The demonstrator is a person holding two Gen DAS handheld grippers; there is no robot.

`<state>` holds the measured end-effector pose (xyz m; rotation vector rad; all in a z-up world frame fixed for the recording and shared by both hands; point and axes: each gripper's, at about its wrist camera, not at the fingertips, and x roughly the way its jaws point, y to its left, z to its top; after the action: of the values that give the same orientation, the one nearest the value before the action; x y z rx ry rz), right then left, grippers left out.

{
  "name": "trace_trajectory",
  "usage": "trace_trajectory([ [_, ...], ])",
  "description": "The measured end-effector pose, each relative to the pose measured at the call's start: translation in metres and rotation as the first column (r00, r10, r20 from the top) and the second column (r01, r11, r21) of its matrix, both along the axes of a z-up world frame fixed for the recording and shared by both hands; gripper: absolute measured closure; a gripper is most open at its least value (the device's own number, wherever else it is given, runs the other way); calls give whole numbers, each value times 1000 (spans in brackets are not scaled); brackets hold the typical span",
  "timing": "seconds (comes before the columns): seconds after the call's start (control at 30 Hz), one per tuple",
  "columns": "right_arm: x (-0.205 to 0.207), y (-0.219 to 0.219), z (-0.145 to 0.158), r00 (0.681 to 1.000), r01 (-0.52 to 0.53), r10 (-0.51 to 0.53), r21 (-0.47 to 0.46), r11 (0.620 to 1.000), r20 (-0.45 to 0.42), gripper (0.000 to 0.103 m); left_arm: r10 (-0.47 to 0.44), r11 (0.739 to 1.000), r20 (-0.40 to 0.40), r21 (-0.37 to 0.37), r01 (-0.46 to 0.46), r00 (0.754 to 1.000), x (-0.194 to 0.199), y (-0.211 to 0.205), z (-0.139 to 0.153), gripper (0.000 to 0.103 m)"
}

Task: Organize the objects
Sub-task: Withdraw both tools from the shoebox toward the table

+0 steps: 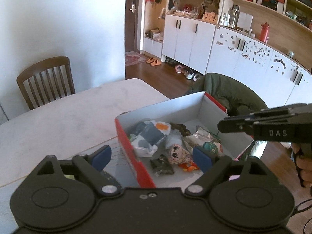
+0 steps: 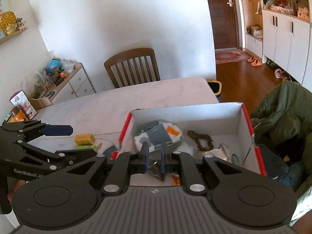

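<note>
Red-sided cardboard box (image 1: 134, 152) of small things on a pale marble table (image 1: 58, 120), both claws at its near end.

Left wrist view: the left gripper (image 1: 152, 159) stands spread wide and empty, its blue pads straddling the box's near left wall above a big-eyed plush toy (image 1: 177, 153) and a dark packet (image 1: 161, 167); the right gripper reaches in from the right. Right wrist view: the right gripper (image 2: 154, 157) is clenched on a dark crinkled packet (image 2: 156, 170) over the box's near end; a beaded bracelet (image 2: 200, 138) lies inside, a yellow box (image 2: 84, 139) outside on the table.
</note>
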<state>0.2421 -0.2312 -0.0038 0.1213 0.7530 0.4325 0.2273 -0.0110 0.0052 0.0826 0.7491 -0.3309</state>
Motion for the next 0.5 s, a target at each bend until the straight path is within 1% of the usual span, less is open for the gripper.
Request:
trace_trajectory([
  [0.07, -4, 6, -1, 1000, 6, -6, 6, 1000, 1, 82, 6, 1000, -1, -11, -6, 1000, -3, 9, 1, 13],
  [0.13, -9, 13, -1, 1000, 9, -9, 9, 1000, 6, 78, 15, 1000, -4, -21, -16, 1000, -6, 18, 0, 13],
  [0.23, -16, 24, -3, 1000, 5, -5, 4, 1000, 7, 75, 33, 999, -8, -32, -34, 999, -11, 34, -1, 8],
  [0.37, -24, 38, -6, 1000, -4, 4, 2, 1000, 4, 72, 61, 997, -13, -44, -61, 998, -18, 56, -4, 8],
  [0.4, -26, 43, -7, 1000, -5, 5, 3, 1000, 3, 67, 67, 997, -12, -46, -67, 998, -20, 62, -5, 8],
  [0.43, -28, 47, -7, 1000, -5, 5, 4, 1000, 8, 56, 76, 996, -12, -47, -76, 997, -21, 68, -6, 7],
  [0.47, -31, 50, -7, 1000, -5, 5, 7, 1000, 17, 49, 85, 995, -12, -47, -85, 996, -23, 74, -7, 7],
  [0.5, -33, 54, -6, 1000, -10, 9, 12, 1000, 26, 49, 91, 995, -10, -49, -91, 996, -25, 80, -8, 7],
])
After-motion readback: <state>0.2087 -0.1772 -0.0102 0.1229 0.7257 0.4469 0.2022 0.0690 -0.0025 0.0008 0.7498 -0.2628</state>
